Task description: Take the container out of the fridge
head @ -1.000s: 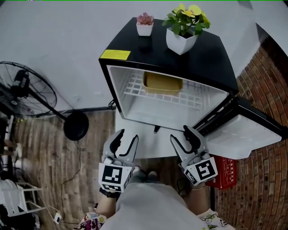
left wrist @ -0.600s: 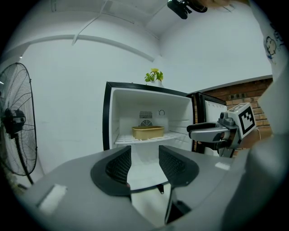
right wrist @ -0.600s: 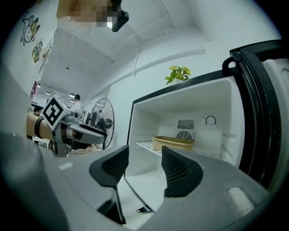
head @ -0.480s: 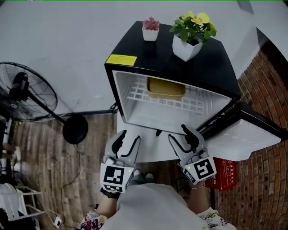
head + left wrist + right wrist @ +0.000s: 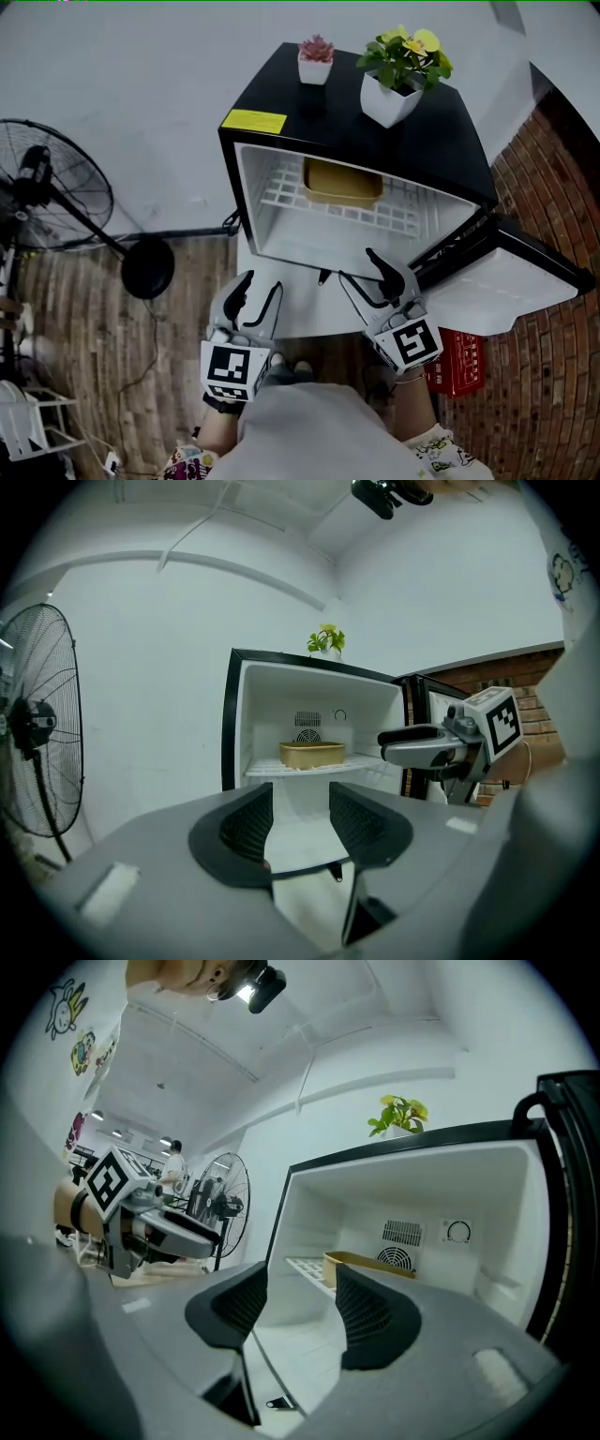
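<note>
A yellow container (image 5: 342, 183) sits at the back of the wire shelf inside the open black mini fridge (image 5: 441, 141); it also shows in the left gripper view (image 5: 311, 754) and the right gripper view (image 5: 366, 1265). Both grippers hover in front of the fridge, outside its mouth and well short of the container. My left gripper (image 5: 262, 284) (image 5: 300, 803) stands open with nothing between its jaws. My right gripper (image 5: 359, 265) (image 5: 300, 1297) is also open and empty, its tips closer to the fridge's lower edge. Each gripper sees the other: the right gripper (image 5: 386, 746), the left gripper (image 5: 211, 1234).
The fridge door (image 5: 497, 281) hangs open to the right. Two potted plants (image 5: 398, 66) (image 5: 315, 58) stand on the fridge top. A standing fan (image 5: 56, 197) is to the left, a red crate (image 5: 464, 361) and brick wall (image 5: 553, 187) to the right.
My right gripper has moved up and left toward the fridge's opening and rolled slightly. The left gripper has hardly moved. Both stay open.
</note>
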Action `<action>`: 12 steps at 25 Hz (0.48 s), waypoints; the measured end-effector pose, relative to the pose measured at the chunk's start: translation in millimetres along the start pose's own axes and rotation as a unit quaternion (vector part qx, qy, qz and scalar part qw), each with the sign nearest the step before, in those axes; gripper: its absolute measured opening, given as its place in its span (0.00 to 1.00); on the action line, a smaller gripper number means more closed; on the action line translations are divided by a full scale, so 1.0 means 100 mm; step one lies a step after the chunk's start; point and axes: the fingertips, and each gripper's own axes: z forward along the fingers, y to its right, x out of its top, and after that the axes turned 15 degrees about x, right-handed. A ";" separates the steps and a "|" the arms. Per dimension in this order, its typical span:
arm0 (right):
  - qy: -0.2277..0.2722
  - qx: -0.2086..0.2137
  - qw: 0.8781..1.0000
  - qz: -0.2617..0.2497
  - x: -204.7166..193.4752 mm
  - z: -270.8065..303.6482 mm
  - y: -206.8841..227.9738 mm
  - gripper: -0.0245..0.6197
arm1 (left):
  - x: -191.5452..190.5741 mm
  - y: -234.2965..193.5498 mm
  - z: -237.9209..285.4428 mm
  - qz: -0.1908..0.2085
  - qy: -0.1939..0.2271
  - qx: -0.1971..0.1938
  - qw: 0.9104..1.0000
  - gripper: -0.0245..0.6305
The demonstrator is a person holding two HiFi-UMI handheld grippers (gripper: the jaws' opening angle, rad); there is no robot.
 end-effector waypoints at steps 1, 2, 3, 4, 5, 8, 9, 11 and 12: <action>-0.001 0.002 1.000 -0.003 0.01 0.02 0.01 0.38 | -0.01 -0.01 -0.01 -0.001 -0.001 0.002 1.000 0.33; 0.000 0.004 1.000 -0.006 0.02 0.04 0.02 0.38 | -0.01 -0.02 -0.03 -0.002 -0.001 0.003 1.000 0.33; 0.001 0.007 1.000 -0.007 0.02 0.06 0.03 0.38 | -0.01 -0.03 -0.04 -0.002 0.000 0.004 1.000 0.33; 0.001 0.009 1.000 -0.009 0.02 0.09 0.04 0.38 | -0.01 -0.03 -0.06 -0.003 0.001 0.004 1.000 0.33; 0.001 0.011 1.000 -0.011 0.02 0.11 0.05 0.38 | 0.00 -0.03 -0.07 -0.003 0.001 0.004 1.000 0.33; -0.007 0.017 1.000 -0.025 0.05 0.20 0.09 0.38 | -0.04 -0.05 -0.09 -0.003 -0.002 0.008 1.000 0.33; -0.010 0.020 0.999 -0.029 0.06 0.23 0.11 0.38 | -0.04 -0.06 -0.10 -0.003 -0.003 0.009 1.000 0.33; -0.014 0.026 0.999 -0.037 0.08 0.30 0.13 0.38 | -0.06 -0.07 -0.11 -0.003 -0.005 0.010 1.000 0.33; -0.018 0.029 0.999 -0.042 0.09 0.34 0.13 0.38 | -0.06 -0.07 -0.11 -0.003 -0.006 0.011 1.000 0.33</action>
